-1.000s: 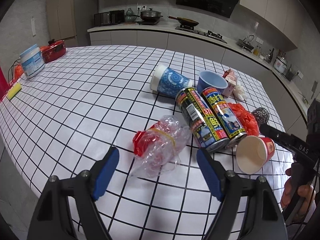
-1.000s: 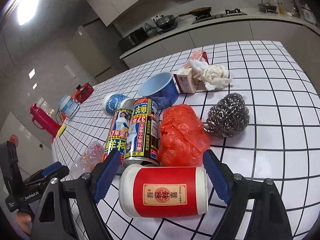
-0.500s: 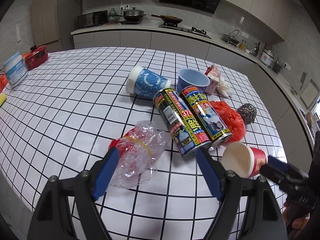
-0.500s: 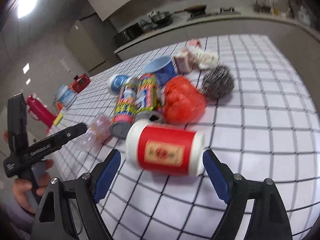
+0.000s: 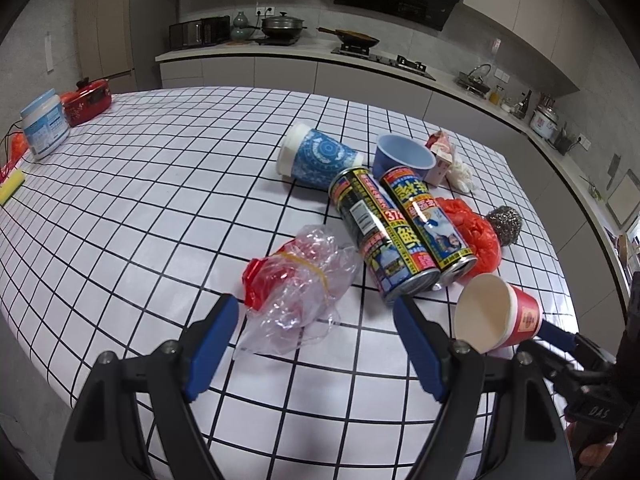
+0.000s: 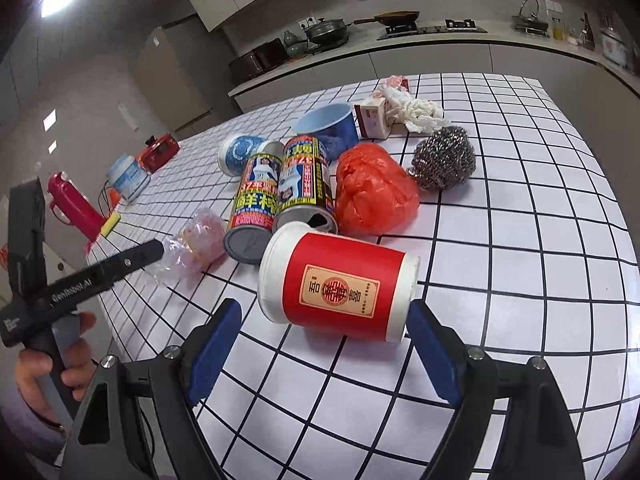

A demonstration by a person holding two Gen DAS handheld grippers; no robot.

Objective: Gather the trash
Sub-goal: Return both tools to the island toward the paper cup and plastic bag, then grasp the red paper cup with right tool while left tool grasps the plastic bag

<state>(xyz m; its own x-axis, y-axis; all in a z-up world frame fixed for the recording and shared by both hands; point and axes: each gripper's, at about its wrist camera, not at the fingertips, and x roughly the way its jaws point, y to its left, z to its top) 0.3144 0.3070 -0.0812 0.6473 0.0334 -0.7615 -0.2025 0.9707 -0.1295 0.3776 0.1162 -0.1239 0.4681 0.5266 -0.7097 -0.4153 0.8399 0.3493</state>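
Observation:
A crumpled clear plastic bag with red bits [image 5: 298, 284] lies on the checked table just ahead of my open left gripper [image 5: 316, 348]; it also shows in the right wrist view [image 6: 196, 242]. A red paper cup [image 6: 340, 286] lies on its side between the fingers of my open right gripper [image 6: 324, 356]; in the left wrist view the cup [image 5: 498, 316] sits at the right. Two printed cans [image 5: 384, 232] lie side by side, also seen in the right wrist view [image 6: 280, 192]. An orange bag [image 6: 374, 196] and a steel scourer [image 6: 444, 158] lie beside them.
A blue patterned cup [image 5: 316, 158], a blue bowl [image 5: 404, 158], a small carton [image 6: 374, 120] and crumpled tissue [image 6: 416, 110] lie behind the cans. A white tub [image 5: 44, 122], a red pot [image 5: 88, 100] and a red flask [image 6: 74, 204] stand at the table's far left. The table [image 6: 540, 280] ends near both grippers.
The left gripper has shifted so the plastic bag sits more centred ahead of it. The right gripper has closed in on the red cup, which now lies between its fingers.

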